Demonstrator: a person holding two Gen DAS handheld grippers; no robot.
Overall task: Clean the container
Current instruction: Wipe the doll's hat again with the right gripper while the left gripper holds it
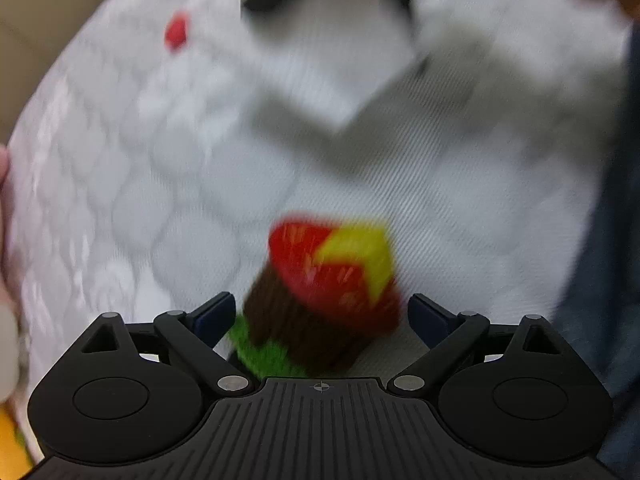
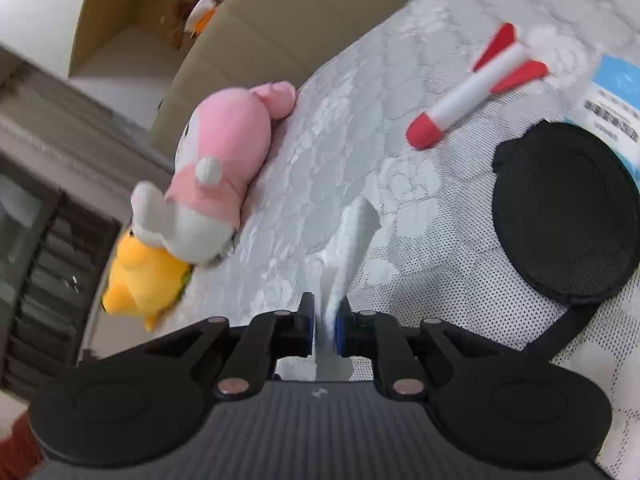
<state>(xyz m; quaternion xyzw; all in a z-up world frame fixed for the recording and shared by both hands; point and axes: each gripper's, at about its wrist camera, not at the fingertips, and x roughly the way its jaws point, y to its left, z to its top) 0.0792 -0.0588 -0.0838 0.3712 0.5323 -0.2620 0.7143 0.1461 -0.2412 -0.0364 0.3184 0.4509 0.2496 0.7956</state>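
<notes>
Surface: white lace tablecloth [image 2: 328, 128] over a table, beige wall behind; I see a pink plush [image 2: 224, 152], a yellow plush [image 2: 140, 280] and a toy rocket [image 2: 472, 92] lying on it.
Left gripper [image 1: 320, 312]: jaws well apart, a toy burger [image 1: 324, 292] between them with neither pad pressing on it.
Right gripper [image 2: 325, 328]: jaws clamped on a white cloth [image 2: 348, 240], a thin folded strip running out ahead of the fingers.
Container: I can't name it with confidence; the black round lid [image 2: 564, 212] at the right in the right view, flat on the tablecloth, may belong to it.
Handling: I judge the cloth soft and light, limp past the pads, so grip near the working end. The burger looks soft and light; take it across its brown middle.
Hard to read: the left view is smeared; a grey-white blocky shape [image 1: 336, 72] with dark edges up top stays unidentified. A sleeve is cut off at the right.
</notes>
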